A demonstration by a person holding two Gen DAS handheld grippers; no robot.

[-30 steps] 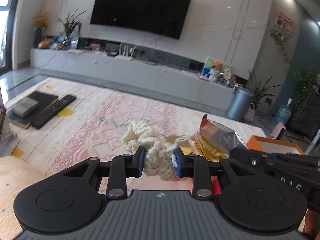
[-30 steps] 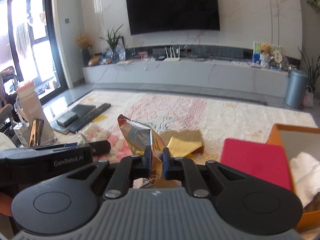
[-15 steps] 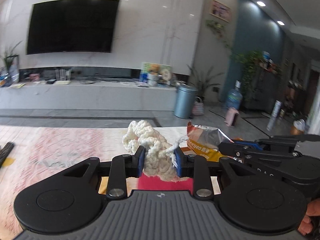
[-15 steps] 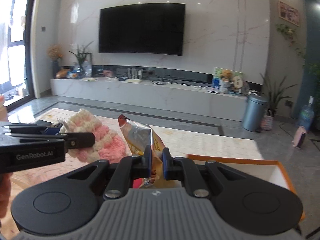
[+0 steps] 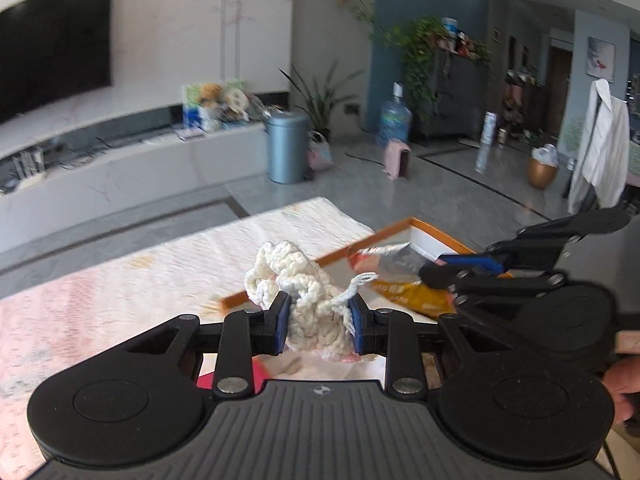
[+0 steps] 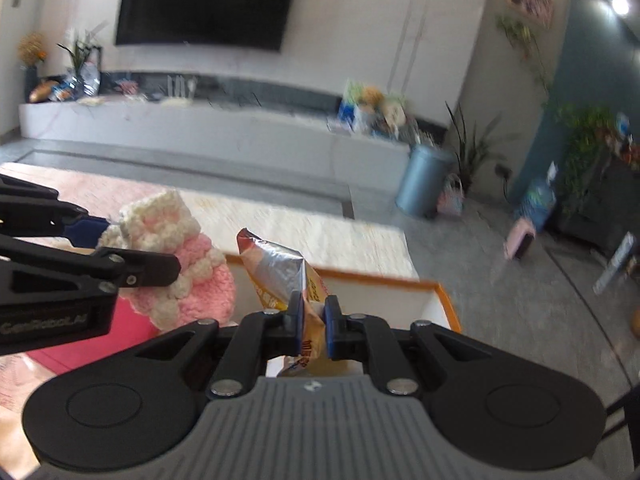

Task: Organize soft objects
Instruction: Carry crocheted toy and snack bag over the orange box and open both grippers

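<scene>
My left gripper [image 5: 318, 316] is shut on a cream and pink crocheted piece [image 5: 304, 292], held in the air; it also shows in the right wrist view [image 6: 176, 256]. My right gripper [image 6: 312, 326] is shut on a silver and orange snack bag [image 6: 280, 272], which also shows in the left wrist view [image 5: 404, 276]. Both are held above the near edge of an orange-rimmed box [image 5: 424, 232], whose rim also shows in the right wrist view [image 6: 444, 300].
A pale patterned cloth [image 5: 120, 280] covers the table, with a red flat item [image 6: 80, 344] below the left gripper. Beyond are a grey bin [image 5: 288, 148], a TV bench [image 6: 200, 128], plants and a water jug [image 5: 394, 120].
Both grippers have swung to the right with their loads, from over the cloth to over the orange box. Neither grip has changed.
</scene>
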